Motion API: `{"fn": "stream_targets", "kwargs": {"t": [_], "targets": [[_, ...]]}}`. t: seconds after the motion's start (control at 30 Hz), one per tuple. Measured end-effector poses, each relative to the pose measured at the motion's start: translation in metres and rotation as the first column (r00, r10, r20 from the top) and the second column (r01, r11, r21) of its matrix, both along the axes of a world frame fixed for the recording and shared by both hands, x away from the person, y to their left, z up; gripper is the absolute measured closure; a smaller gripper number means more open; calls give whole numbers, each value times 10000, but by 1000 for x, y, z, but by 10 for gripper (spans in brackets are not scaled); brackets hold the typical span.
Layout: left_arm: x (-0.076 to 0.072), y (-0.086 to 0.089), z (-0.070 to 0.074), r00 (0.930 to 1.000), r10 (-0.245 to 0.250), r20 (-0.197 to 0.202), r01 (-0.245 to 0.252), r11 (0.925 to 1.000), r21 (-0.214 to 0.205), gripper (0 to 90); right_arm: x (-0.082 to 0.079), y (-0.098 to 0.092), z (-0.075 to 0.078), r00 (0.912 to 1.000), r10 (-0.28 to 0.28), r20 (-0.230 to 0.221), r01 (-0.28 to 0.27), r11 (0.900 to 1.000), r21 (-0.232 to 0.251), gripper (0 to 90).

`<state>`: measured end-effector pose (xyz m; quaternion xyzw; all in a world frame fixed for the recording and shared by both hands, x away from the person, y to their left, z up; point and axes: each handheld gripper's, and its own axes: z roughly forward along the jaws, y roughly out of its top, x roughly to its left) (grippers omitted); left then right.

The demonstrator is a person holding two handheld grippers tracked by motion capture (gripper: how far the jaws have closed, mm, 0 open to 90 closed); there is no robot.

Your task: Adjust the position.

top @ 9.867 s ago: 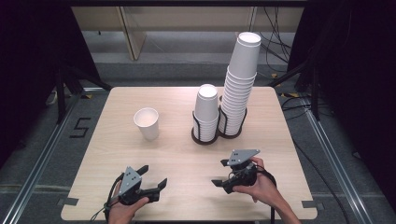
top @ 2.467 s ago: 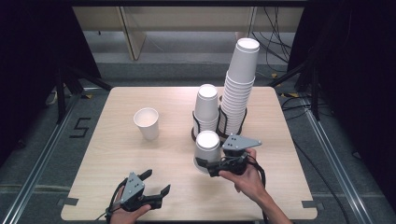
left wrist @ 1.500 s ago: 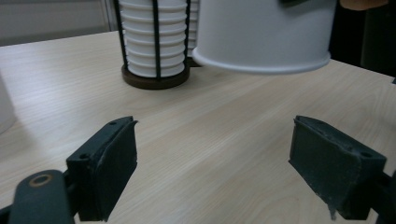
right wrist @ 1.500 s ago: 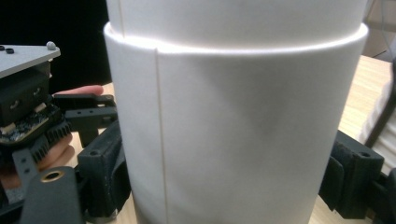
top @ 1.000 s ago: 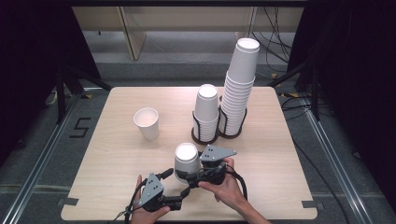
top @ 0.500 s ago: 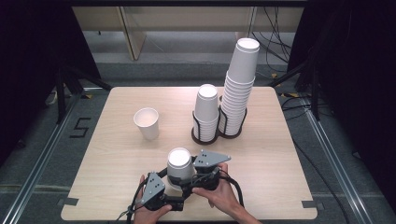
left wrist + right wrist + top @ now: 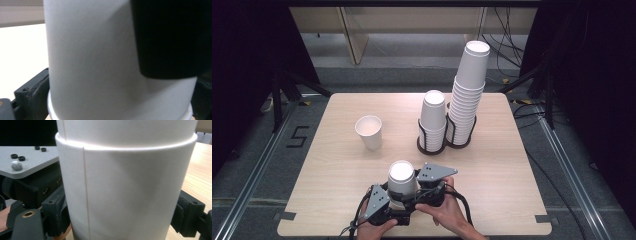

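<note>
Keeping the right gripper pinched on the nested paper cups while gently closing the just-opened, wide-spread left gripper squarely around the outer cup alone.

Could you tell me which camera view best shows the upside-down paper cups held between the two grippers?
The high view: it shows the inverted cups whole, base up, between both grippers above the table's near edge. The left gripper view shows a blurred white wall; the right gripper view shows the wall with a rim line where two cups nest.

bare table right of cup racks
</note>
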<state>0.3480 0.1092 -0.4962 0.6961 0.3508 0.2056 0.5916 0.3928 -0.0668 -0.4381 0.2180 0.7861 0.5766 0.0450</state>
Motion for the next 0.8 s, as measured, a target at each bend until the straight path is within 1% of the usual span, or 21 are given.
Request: {"fn": "stream_targets", "kwargs": {"t": [0.03, 0.07, 0.13, 0.17, 0.2, 0.23, 0.27, 0.33, 0.4, 0.43, 0.47, 0.5, 0.53, 0.57, 0.6, 0.63, 0.67, 0.7, 0.73, 0.77, 0.8], "targets": [[0, 0, 0, 10000, -22, -23, 22, 10000, 24, 16, 0, 0, 0, 10000, -41, 17, 41, 10000, 32, 182], [-1, 1, 1, 10000, 7, -85, -5, 9998, 190, 24, 1, -1, 0, 9997, -96, 233, 97, 9999, -39, 178], [-1, 1, 1, 10000, -22, -48, 23, 9997, 232, 40, 1, 0, 0, 10000, -30, 15, 30, 9999, -102, 168], [0, 0, 0, 9999, -135, 7, 135, 9999, 94, 48, 1, 0, 0, 10000, 22, -21, -22, 9999, -115, 162], [0, 1, 1, 9998, -178, 8, 178, 9998, 102, 55, 1, 0, 0, 10000, 3, 25, -3, 10000, -87, 157], [1, 1, 1, 9998, -193, 14, 193, 9997, 123, 62, 1, -2, 2, 9997, -118, 215, 123, 9996, -272, 153], [0, 1, 2, 9998, -198, -1, 198, 9994, 288, 68, 1, -1, 2, 9997, -64, 243, 71, 9996, -286, 148], [0, 2, 2, 9997, -253, 30, 252, 9991, 327, 78, 0, -2, 6, 10000, 15, -81, -18, 9990, -458, 145], [1, 2, 3, 9991, -362, 235, 355, 9990, 281, 85, 1, -2, 8, 9998, 178, -28, -179, 9994, -290, 145], [0, 2, 4, 9989, -351, 315, 338, 9986, 404, 87, 1, -4, 10, 10000, 94, -33, -95, 9990, -441, 145], [-1, 2, 5, 9986, -384, 361, 361, 9975, 612, 88, 1, -4, 12, 9999, 129, -22, -130, 9989, -443, 144], [-1, 1, 5, 9983, -398, 431, 370, 9973, 628, 90, 1, -5, 14, 9999, 162, 9, -161, 9980, -608, 144], [-2, 1, 6, 9981, -444, 435, 414, 9968, 679, 93, 2, -5, 15, 9994, 224, 278, -208, 9981, -573, 143], [-2, 1, 6, 9980, -469, 418, 439, 9967, 687, 94, 0, -6, 17, 9998, 161, 130, -153, 9979, -625, 142], [-2, 1, 6, 9979, -495, 423, 463, 9963, 730, 96, -1, -6, 19, 9997, 241, 19, -239, 9979, -603, 143], [-2, 1, 6, 9978, -506, 422, 470, 9955, 819, 96, 1, -8, 21, 9990, 202, 395, -173, 9973, -714, 146], [-1, 0, 4, 9973, -563, 474, 524, 9954, 802, 97, 1, -9, 22, 9989, 243, 409, -219, 9980, -594, 152], [-2, 0, 4, 9980, -513, 366, 473, 9937, 1017, 98, 0, -10, 24, 9994, 149, 309, -130, 9982, -588, 154], [-1, 0, 3, 9977, -567, 383, 528, 9939, 963, 99, 2, -11, 26, 9989, 197, 426, -173, 9983, -553, 158], [-1, 0, 3, 9980, -566, 289, 531, 9925, 1101, 99, 1, -11, 28, 9993, 136, 354, -120, 9989, -463, 160], [-1, 0, 3, 9980, -577, 265, 541, 9915, 1187, 100, 0, -12, 29, 9996, 201, 196, -193, 9991, -385, 165]]}}
